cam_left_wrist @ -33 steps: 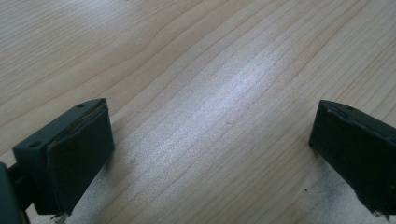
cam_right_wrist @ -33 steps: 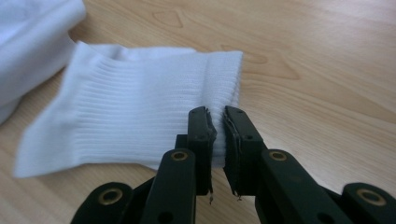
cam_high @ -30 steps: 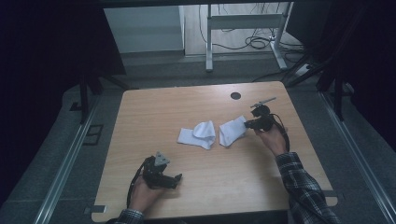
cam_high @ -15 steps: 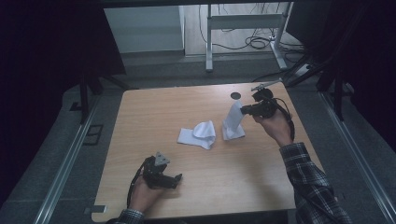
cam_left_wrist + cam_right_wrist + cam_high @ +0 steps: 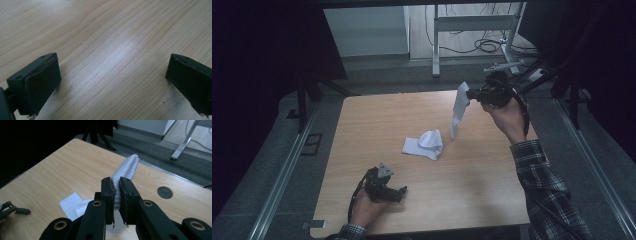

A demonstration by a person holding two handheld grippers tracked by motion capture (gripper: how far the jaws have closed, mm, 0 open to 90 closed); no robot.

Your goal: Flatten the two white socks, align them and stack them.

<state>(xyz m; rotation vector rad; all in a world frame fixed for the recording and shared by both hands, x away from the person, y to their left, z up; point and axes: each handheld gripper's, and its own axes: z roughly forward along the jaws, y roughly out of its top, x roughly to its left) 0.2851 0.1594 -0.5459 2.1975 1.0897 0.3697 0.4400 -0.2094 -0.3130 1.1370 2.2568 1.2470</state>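
Note:
My right gripper (image 5: 468, 93) is raised above the far right part of the table, shut on the cuff of a white sock (image 5: 458, 109) that hangs down from it, its toe near the wood. In the right gripper view the ribbed sock (image 5: 126, 169) is pinched between the two black jaws (image 5: 117, 187). A second white sock (image 5: 424, 144) lies folded in the middle of the table, also seen as the flat sock (image 5: 73, 204) below the jaws. My left gripper (image 5: 398, 192) rests on the table near the front left edge, open, with bare wood between its pads (image 5: 41, 82).
The wooden table (image 5: 372, 125) has a round cable hole (image 5: 165, 192) near its far right corner. Beyond the far edge stand a metal frame (image 5: 472, 30) and cables on the floor. Dark curtains close in both sides.
My right gripper has risen from the table with the sock, which now hangs free in the air. The left gripper and the folded sock have stayed put.

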